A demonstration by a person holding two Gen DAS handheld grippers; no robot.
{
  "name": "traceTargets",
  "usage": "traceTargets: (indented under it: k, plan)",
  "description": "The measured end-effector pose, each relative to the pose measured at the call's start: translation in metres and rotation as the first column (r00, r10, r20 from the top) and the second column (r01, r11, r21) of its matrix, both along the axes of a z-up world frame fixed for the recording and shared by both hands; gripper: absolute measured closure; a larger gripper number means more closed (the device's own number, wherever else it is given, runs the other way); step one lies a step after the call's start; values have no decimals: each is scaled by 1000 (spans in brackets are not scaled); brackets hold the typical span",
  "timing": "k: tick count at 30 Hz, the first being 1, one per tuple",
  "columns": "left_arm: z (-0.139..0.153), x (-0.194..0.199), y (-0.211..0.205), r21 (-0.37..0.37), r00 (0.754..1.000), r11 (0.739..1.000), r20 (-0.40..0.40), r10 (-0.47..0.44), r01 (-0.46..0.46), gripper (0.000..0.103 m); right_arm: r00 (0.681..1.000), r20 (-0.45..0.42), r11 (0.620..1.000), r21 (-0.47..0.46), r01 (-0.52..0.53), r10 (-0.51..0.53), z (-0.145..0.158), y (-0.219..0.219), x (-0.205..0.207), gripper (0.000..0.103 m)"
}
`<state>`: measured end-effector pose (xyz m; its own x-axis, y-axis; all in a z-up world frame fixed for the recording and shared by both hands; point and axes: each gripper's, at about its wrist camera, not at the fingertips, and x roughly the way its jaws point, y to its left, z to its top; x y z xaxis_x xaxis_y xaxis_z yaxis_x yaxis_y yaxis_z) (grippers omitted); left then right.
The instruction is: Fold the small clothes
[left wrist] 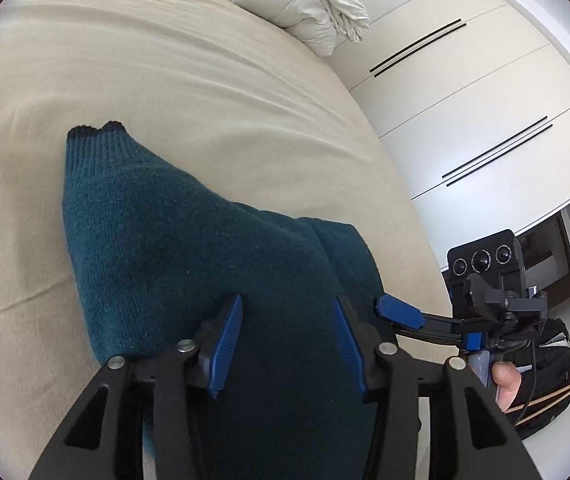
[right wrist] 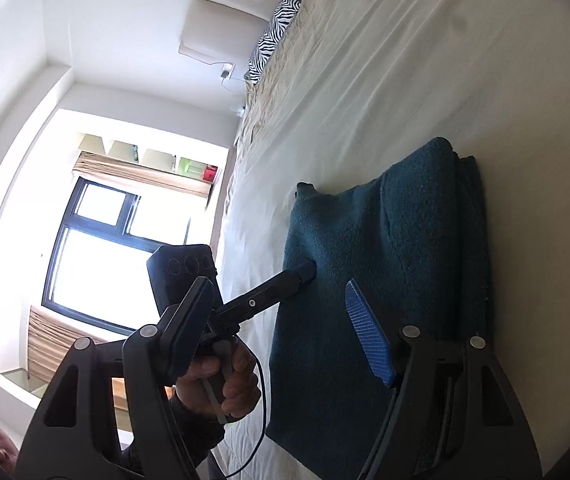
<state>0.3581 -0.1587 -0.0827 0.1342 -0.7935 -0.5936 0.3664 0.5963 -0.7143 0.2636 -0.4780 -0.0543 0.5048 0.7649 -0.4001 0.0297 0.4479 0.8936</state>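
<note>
A dark teal knitted sweater (left wrist: 189,240) lies folded on the beige bed sheet (left wrist: 125,80); it also shows in the right wrist view (right wrist: 385,248). My left gripper (left wrist: 287,340) is open, its blue pads (left wrist: 225,340) just above the sweater's near part, holding nothing. In the right wrist view the left gripper's fingertip (right wrist: 305,270) touches the sweater's left edge. My right gripper (right wrist: 281,320) is open over the sweater, one blue pad (right wrist: 369,336) visible, the other hidden behind the left tool. The right gripper's fingertip (left wrist: 399,314) shows in the left wrist view at the sweater's right edge.
A white rolled duvet (left wrist: 297,0) lies at the far end of the bed. White wardrobe doors (left wrist: 485,100) stand beside the bed. A zebra-print pillow (right wrist: 275,36) and a headboard (right wrist: 221,28) are at the bed's head. A window (right wrist: 97,252) is beyond the bed edge.
</note>
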Motion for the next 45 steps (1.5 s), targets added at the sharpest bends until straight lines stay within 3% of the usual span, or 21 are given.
traceTargets:
  k: [2, 3, 5, 6, 9, 11, 13, 14, 16, 19, 21, 24, 26, 27, 31, 35, 40, 42, 45]
  plan:
    - [-9, 3, 0, 37, 1000, 999, 1, 23, -23, 86, 996, -92, 998, -57, 7, -12, -22, 1, 17, 39]
    - [-14, 3, 0, 54, 1000, 998, 10, 22, -22, 86, 992, -124, 998, -66, 5, -13, -35, 0, 22, 44]
    - [-19, 4, 3, 37, 1000, 999, 5, 30, -30, 89, 993, -118, 997, -80, 15, -25, -46, -6, 23, 75]
    - [-17, 4, 4, 43, 1000, 999, 7, 28, -28, 89, 992, -122, 998, -52, 26, -32, -51, -9, 22, 77]
    - [4, -4, 6, 62, 999, 998, 35, 27, -29, 87, 993, -113, 998, -51, 39, -45, -39, -12, 9, 74]
    - [17, -15, 11, 23, 997, 999, 64, 41, -43, 70, 998, -64, 999, -42, 26, -29, -18, -8, -4, 71]
    - [20, -29, 10, 50, 995, 998, 99, 31, -36, 69, 1000, -12, 1000, -18, 7, -7, -11, -2, -18, 68]
    - [16, -35, 5, 86, 993, 996, 114, 14, -24, 69, 1000, -8, 1000, -22, 3, -3, -11, -2, -29, 54]
    - [4, -40, -4, 121, 991, 992, 134, -1, -16, 71, 999, -44, 996, -87, -7, 3, -23, 4, -35, 43]
    - [5, -45, -12, 168, 985, 986, 171, -12, -17, 71, 999, -44, 998, -51, 20, -22, -47, -5, -42, 57]
    - [15, -49, -14, 195, 981, 981, 192, -23, -15, 69, 996, -60, 998, -23, 58, -59, -41, -9, -45, 55]
    - [36, -60, 3, 155, 972, 987, 233, 14, -51, 47, 997, 21, 991, -111, 77, -75, -7, -13, -63, 47]
    - [44, -70, 22, 128, 962, 986, 263, 70, -106, 22, 997, 22, 983, -163, 79, -76, 7, -20, -70, 38]
    - [43, -74, 32, 119, 962, 985, 255, 93, -127, 20, 997, 10, 978, -196, 71, -70, 12, -24, -71, 38]
    - [20, -78, 52, 108, 987, 987, 120, 107, -120, 20, 989, -125, 964, -259, 50, -85, -4, -40, -61, 37]
    - [-5, -73, 39, 139, 998, 989, 11, 57, -58, 20, 973, -229, 962, -271, -31, -33, -31, -28, -40, 37]
    - [-17, -54, 28, 120, 996, 990, -47, 79, -73, 20, 969, -247, 964, -260, -60, -7, -44, -9, -2, 37]
    - [-19, -47, 22, 142, 994, 987, -64, 88, -79, 26, 968, -250, 950, -297, -95, 18, -46, 4, 13, 38]
    - [-16, -44, 10, 212, 996, 975, -39, 76, -66, 44, 966, -257, 927, -357, -111, 17, -47, 21, 27, 56]
